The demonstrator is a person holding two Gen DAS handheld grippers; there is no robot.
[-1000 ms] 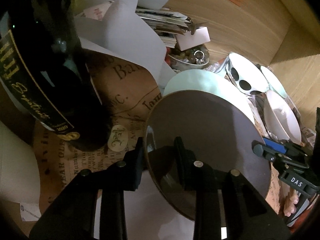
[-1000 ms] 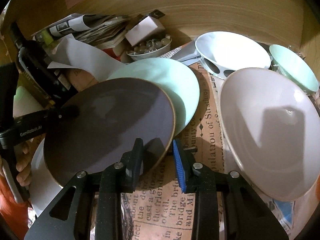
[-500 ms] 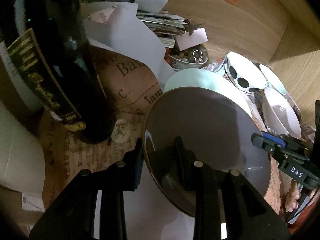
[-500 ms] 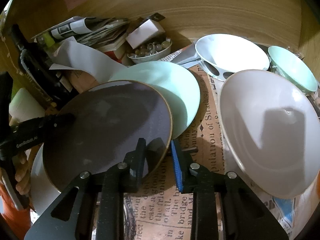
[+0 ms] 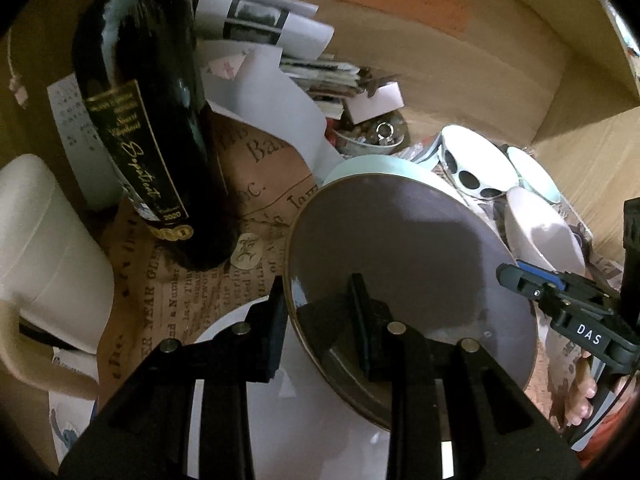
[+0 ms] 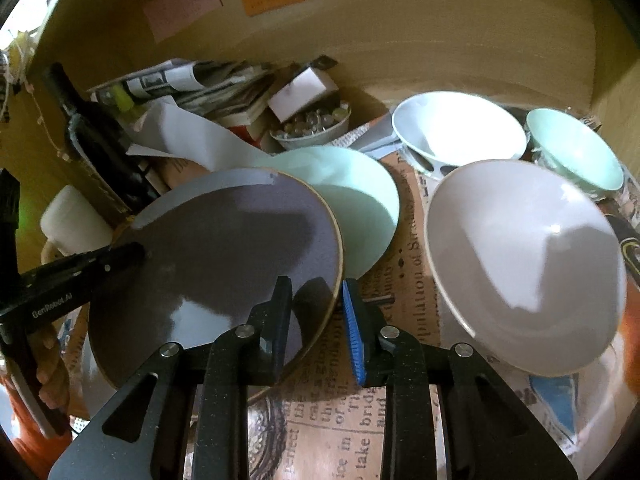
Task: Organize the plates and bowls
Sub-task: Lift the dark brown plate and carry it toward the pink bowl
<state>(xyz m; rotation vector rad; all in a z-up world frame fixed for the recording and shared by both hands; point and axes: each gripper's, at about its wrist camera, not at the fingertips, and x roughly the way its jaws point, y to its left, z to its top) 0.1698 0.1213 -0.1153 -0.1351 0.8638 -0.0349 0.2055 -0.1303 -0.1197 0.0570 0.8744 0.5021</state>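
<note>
A grey plate with a brown rim (image 5: 400,256) (image 6: 224,264) is lifted and tilted. My left gripper (image 5: 320,316) is shut on its left edge and my right gripper (image 6: 316,316) is shut on its right edge. It hangs over a white plate (image 5: 288,412) and partly covers a mint plate (image 6: 356,208) (image 5: 380,166) behind it. A large grey bowl (image 6: 528,264) sits to the right. A white bowl with dark spots (image 6: 456,132) (image 5: 476,160) and a mint bowl (image 6: 576,152) stand further back.
A dark wine bottle (image 5: 140,120) stands at the left, by a white mug (image 5: 44,248). Newspapers (image 6: 208,84), a small white box (image 6: 302,92) and a dish of marbles (image 6: 312,124) lie at the back against the wooden wall (image 6: 400,40). Printed brown paper (image 6: 336,432) covers the surface.
Both grippers have lifted the grey plate up and drawn it back; the bottle and back wall show more, and the white plate beneath has come into view.
</note>
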